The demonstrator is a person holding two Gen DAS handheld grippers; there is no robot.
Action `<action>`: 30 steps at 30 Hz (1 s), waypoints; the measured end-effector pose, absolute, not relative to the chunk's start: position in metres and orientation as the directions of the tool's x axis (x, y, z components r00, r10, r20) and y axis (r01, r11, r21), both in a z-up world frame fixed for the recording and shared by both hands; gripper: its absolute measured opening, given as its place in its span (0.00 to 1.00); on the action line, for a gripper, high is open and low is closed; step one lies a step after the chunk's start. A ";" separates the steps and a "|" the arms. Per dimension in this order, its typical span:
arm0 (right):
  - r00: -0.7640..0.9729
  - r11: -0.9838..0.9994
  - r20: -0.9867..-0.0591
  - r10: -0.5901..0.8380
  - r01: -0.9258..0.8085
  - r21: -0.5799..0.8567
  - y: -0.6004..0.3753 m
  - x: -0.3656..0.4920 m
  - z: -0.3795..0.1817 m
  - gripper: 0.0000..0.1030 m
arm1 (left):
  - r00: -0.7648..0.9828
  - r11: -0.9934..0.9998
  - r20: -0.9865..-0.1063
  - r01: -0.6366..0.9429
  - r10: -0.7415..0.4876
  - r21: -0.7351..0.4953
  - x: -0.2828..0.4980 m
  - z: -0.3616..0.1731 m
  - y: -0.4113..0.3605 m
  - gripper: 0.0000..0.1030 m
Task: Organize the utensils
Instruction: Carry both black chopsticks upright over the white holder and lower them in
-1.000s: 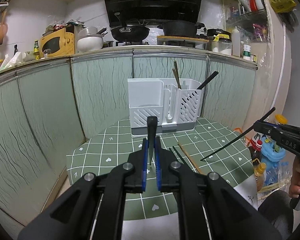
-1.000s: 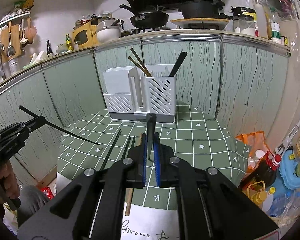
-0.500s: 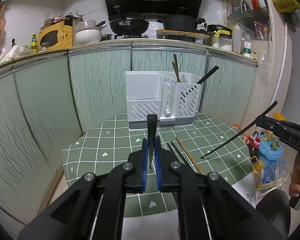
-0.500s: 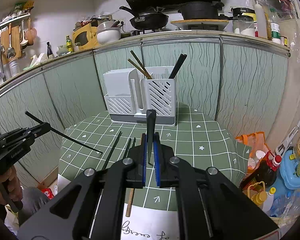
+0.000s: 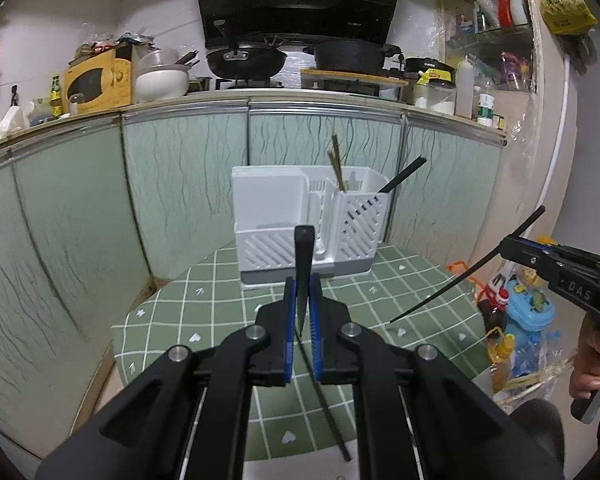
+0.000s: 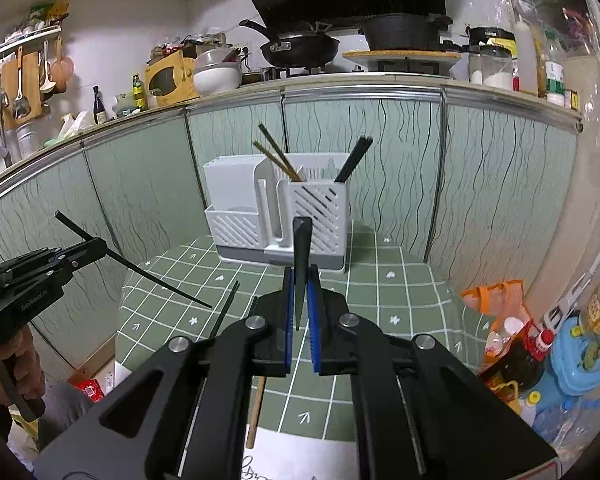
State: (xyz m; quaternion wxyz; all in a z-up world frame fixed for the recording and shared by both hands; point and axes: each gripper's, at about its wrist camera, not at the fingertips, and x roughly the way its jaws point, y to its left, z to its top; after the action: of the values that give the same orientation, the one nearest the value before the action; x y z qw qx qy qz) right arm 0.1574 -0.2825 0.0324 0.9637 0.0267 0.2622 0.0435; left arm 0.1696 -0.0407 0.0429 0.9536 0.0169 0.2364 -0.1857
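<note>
A white utensil holder (image 5: pixel 308 224) stands at the back of the green tiled table (image 5: pixel 220 304); it also shows in the right wrist view (image 6: pixel 284 216). Brown chopsticks (image 6: pixel 276 156) and black chopsticks (image 6: pixel 354 158) stand in its slotted compartment. My left gripper (image 5: pixel 302 312) is shut on a black chopstick (image 5: pixel 304 256), seen end-on; from the right wrist view that chopstick (image 6: pixel 140 266) slants over the table's left side. My right gripper (image 6: pixel 300 304) is shut on another black chopstick (image 6: pixel 302 248), which the left wrist view shows slanting at the right (image 5: pixel 460 276). Both grippers hover in front of the holder.
Loose black chopsticks (image 6: pixel 224 312) and a brown one (image 6: pixel 256 412) lie on the table near its front. A black chopstick (image 5: pixel 328 396) lies under my left gripper. Green cabinet panels curve behind the table. Bottles and a blue container (image 6: pixel 572 360) sit on the floor at right.
Both grippers have moved slightly toward the holder, which looks a little larger. Each still holds its chopstick.
</note>
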 end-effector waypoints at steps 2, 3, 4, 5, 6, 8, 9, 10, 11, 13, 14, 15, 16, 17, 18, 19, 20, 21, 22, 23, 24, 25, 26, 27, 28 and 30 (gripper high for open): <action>0.861 0.995 -0.500 0.092 -0.069 0.066 -0.285 0.161 0.042 0.06 | 0.814 0.927 -0.456 0.369 -0.360 -0.072 0.176 0.052 -0.044 0.06; 0.863 0.996 -0.496 0.092 -0.069 0.063 -0.286 0.163 0.047 0.06 | 0.814 0.926 -0.455 0.372 -0.362 -0.072 0.178 0.054 -0.046 0.06; 0.866 0.996 -0.492 0.090 -0.070 0.060 -0.287 0.165 0.053 0.06 | 0.813 0.923 -0.451 0.378 -0.369 -0.072 0.181 0.060 -0.049 0.06; 0.869 0.996 -0.487 0.090 -0.072 0.057 -0.288 0.166 0.059 0.06 | 0.813 0.921 -0.447 0.383 -0.374 -0.073 0.183 0.063 -0.051 0.06; 0.871 0.996 -0.484 0.090 -0.073 0.054 -0.289 0.168 0.063 0.06 | 0.812 0.919 -0.445 0.387 -0.378 -0.076 0.185 0.067 -0.053 0.06; 0.874 0.996 -0.477 0.090 -0.075 0.050 -0.291 0.173 0.075 0.06 | 0.809 0.914 -0.437 0.398 -0.392 -0.083 0.190 0.076 -0.057 0.06; 0.876 0.996 -0.474 0.091 -0.077 0.050 -0.291 0.174 0.079 0.06 | 0.810 0.911 -0.433 0.404 -0.397 -0.080 0.192 0.081 -0.060 0.06; 0.878 0.995 -0.470 0.095 -0.081 0.049 -0.292 0.177 0.085 0.06 | 0.811 0.909 -0.427 0.409 -0.399 -0.073 0.195 0.087 -0.064 0.06; 0.879 0.995 -0.468 0.095 -0.082 0.048 -0.294 0.179 0.088 0.06 | 0.812 0.908 -0.422 0.413 -0.403 -0.071 0.197 0.092 -0.067 0.06; 0.884 0.995 -0.457 0.097 -0.084 0.048 -0.296 0.186 0.099 0.06 | 0.812 0.903 -0.413 0.423 -0.413 -0.071 0.202 0.102 -0.071 0.06; 0.885 0.995 -0.454 0.101 -0.086 0.053 -0.298 0.189 0.104 0.06 | 0.813 0.902 -0.408 0.427 -0.416 -0.069 0.205 0.106 -0.074 0.06; 0.887 0.995 -0.451 0.101 -0.086 0.055 -0.299 0.192 0.108 0.06 | 0.814 0.901 -0.404 0.429 -0.419 -0.068 0.207 0.110 -0.077 0.06; 0.889 0.995 -0.447 0.099 -0.084 0.053 -0.299 0.194 0.112 0.06 | 0.814 0.899 -0.401 0.432 -0.422 -0.069 0.209 0.113 -0.079 0.06; 0.891 0.995 -0.443 0.098 -0.083 0.054 -0.301 0.199 0.118 0.06 | 0.813 0.897 -0.395 0.437 -0.428 -0.072 0.212 0.118 -0.082 0.06; 0.892 0.995 -0.440 0.099 -0.083 0.055 -0.302 0.202 0.122 0.06 | 0.813 0.896 -0.393 0.438 -0.430 -0.075 0.214 0.121 -0.084 0.06; 0.894 0.995 -0.437 0.099 -0.084 0.053 -0.303 0.206 0.126 0.06 | 0.812 0.895 -0.391 0.439 -0.433 -0.080 0.219 0.125 -0.086 0.06; 0.895 0.995 -0.435 0.098 -0.083 0.052 -0.302 0.209 0.129 0.06 | 0.811 0.894 -0.390 0.441 -0.436 -0.082 0.221 0.128 -0.087 0.06; 0.897 0.995 -0.431 0.098 -0.083 0.054 -0.303 0.214 0.133 0.06 | 0.812 0.893 -0.386 0.442 -0.438 -0.084 0.225 0.132 -0.090 0.06; 0.898 0.995 -0.428 0.099 -0.085 0.053 -0.303 0.218 0.137 0.06 | 0.813 0.893 -0.382 0.443 -0.439 -0.083 0.229 0.136 -0.093 0.06; 0.900 0.995 -0.424 0.099 -0.086 0.050 -0.304 0.222 0.141 0.06 | 0.813 0.892 -0.379 0.445 -0.441 -0.083 0.231 0.139 -0.095 0.06; 0.902 0.995 -0.421 0.099 -0.086 0.049 -0.304 0.225 0.142 0.06 | 0.813 0.891 -0.376 0.447 -0.444 -0.084 0.235 0.143 -0.098 0.06; 0.903 0.995 -0.419 0.100 -0.088 0.048 -0.304 0.229 0.145 0.06 | 0.813 0.889 -0.373 0.449 -0.447 -0.087 0.239 0.147 -0.100 0.06; 0.904 0.995 -0.416 0.101 -0.090 0.045 -0.305 0.234 0.147 0.06 | 0.812 0.888 -0.371 0.451 -0.450 -0.089 0.242 0.149 -0.103 0.06; 0.905 0.995 -0.413 0.100 -0.089 0.045 -0.306 0.237 0.149 0.06 | 0.812 0.887 -0.368 0.453 -0.453 -0.092 0.246 0.152 -0.106 0.06; 0.906 0.995 -0.411 0.100 -0.088 0.048 -0.307 0.242 0.151 0.06 | 0.811 0.885 -0.367 0.455 -0.456 -0.093 0.250 0.154 -0.108 0.06; 0.906 0.995 -0.412 0.101 -0.088 0.051 -0.310 0.251 0.153 0.06 | 0.809 0.881 -0.363 0.465 -0.462 -0.085 0.260 0.159 -0.116 0.06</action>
State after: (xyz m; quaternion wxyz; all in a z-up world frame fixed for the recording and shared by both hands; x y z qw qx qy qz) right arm 0.2512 -0.3098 0.1534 0.9760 0.0156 0.2117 0.0484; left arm 0.2598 -0.1164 0.1589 0.9511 0.0038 0.1897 -0.2437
